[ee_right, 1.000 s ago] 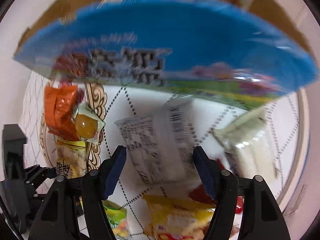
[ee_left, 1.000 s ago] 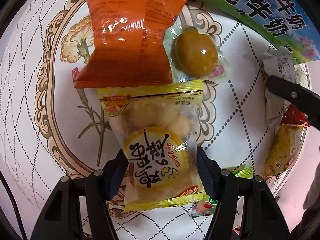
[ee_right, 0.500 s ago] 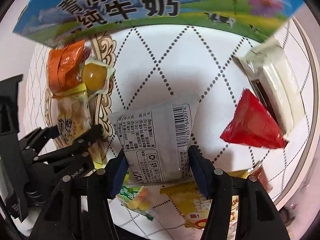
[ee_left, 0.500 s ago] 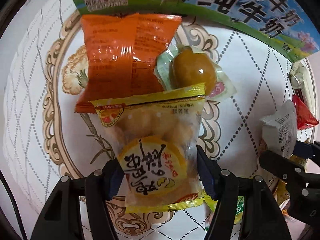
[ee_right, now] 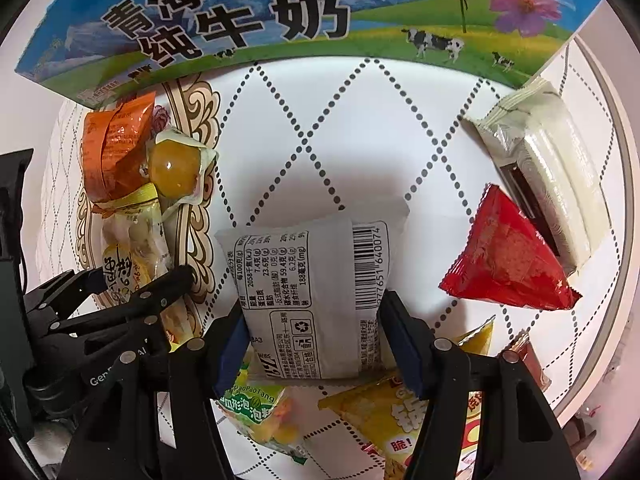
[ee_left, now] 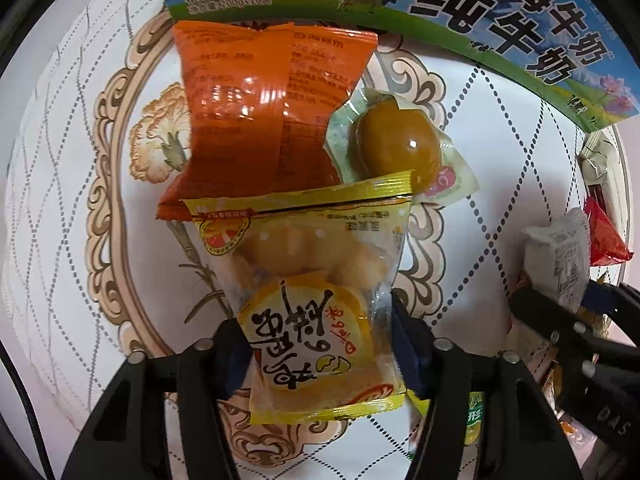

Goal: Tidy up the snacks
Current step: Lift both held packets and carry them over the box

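Observation:
My left gripper point(ee_left: 320, 344) is shut on a yellow egg-cake pack point(ee_left: 312, 288), held over the table next to an orange packet point(ee_left: 272, 108) and a wrapped brown egg point(ee_left: 396, 148). My right gripper point(ee_right: 316, 344) is shut on a white snack pack with a barcode point(ee_right: 316, 292), held above the table. The left gripper with its yellow pack also shows in the right wrist view point(ee_right: 132, 256). The right gripper's white pack shows at the right edge of the left wrist view point(ee_left: 560, 256).
A blue-green milk carton box point(ee_right: 280, 12) stands at the back. A red triangular packet point(ee_right: 508, 256) and a white wafer pack point(ee_right: 548, 172) lie at right. A green candy pack point(ee_right: 260, 416) and a yellow snack bag point(ee_right: 392, 412) lie near the front edge.
My right gripper has closed on the white pack and lifted it back toward me. My left gripper has carried the yellow pack forward, closer to the orange packet and egg.

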### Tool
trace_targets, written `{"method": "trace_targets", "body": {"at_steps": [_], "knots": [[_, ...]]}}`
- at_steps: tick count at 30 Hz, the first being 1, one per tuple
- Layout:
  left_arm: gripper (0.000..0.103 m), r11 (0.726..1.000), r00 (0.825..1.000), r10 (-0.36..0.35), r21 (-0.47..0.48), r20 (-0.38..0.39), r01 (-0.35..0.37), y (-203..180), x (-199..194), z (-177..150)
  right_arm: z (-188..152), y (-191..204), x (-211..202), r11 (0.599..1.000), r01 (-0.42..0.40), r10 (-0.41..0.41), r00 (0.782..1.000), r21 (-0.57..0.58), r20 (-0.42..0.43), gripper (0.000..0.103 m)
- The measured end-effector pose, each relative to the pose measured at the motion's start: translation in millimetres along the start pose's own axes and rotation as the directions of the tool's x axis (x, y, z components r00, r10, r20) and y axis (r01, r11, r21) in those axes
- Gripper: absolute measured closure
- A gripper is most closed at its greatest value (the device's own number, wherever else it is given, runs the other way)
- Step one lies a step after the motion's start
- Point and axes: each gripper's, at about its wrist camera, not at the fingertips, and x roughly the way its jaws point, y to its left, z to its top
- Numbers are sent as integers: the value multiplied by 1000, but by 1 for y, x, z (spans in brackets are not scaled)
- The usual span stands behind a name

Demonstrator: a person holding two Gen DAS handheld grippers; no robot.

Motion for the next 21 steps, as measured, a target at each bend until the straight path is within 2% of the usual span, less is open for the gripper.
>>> {"method": "trace_targets", "body": {"at_steps": [5,13,17,21], "knots": [[50,1000,999,-21,-11,35,21,2,-23,-6,-5,10,-9,1000,2,-1,999,-26,48,50],[50,995,988,-95,-20,118,98,9,-83,-14,-10,23,-42,993,-116,118,986,-25,116,51],[50,992,975,-127,4,181,129,3,-123,-8,-11,27,-69,984,-177,180,970,-34,162,51],[50,985,957,-172,45,232,166,-4,-165,10,-6,22,-108,970,-239,243,945,-45,221,51]]}}
